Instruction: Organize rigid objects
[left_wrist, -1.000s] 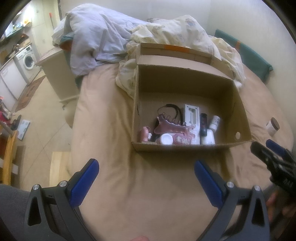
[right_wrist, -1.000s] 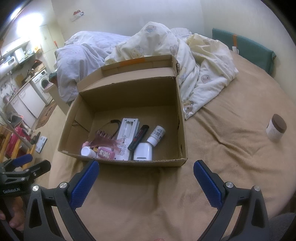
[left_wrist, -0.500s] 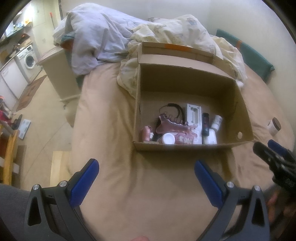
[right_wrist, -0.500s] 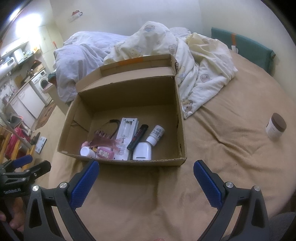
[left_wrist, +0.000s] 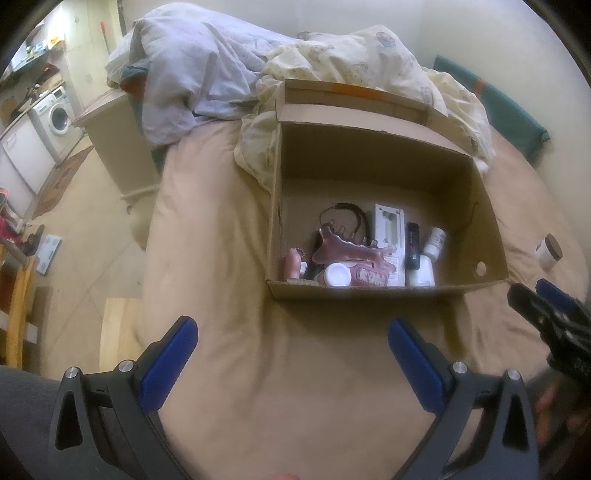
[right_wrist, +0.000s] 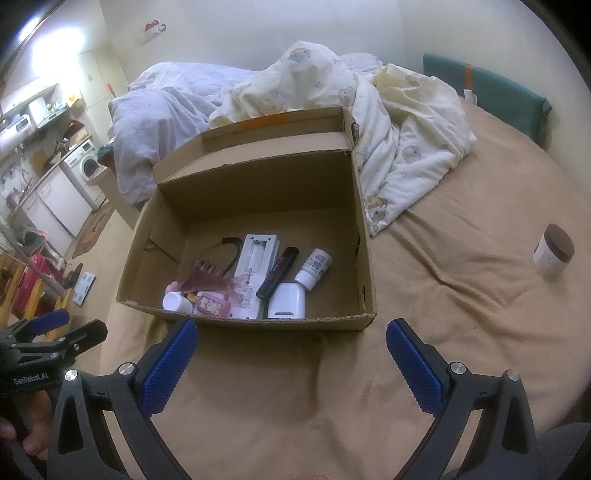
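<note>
We held both grippers, left and right, spread and empty above the bed, facing the box of toiletries, bedding behind, a jar well right.

2 wrist cams, both near, facing shared box

1. This is a home, a bedroom open to a utility corner.
2. A bed with a tan cover carries crumpled duvets.
3. A washing machine stands by white cabinets.
4. Bathroom scales lie on the tiled floor.
</note>
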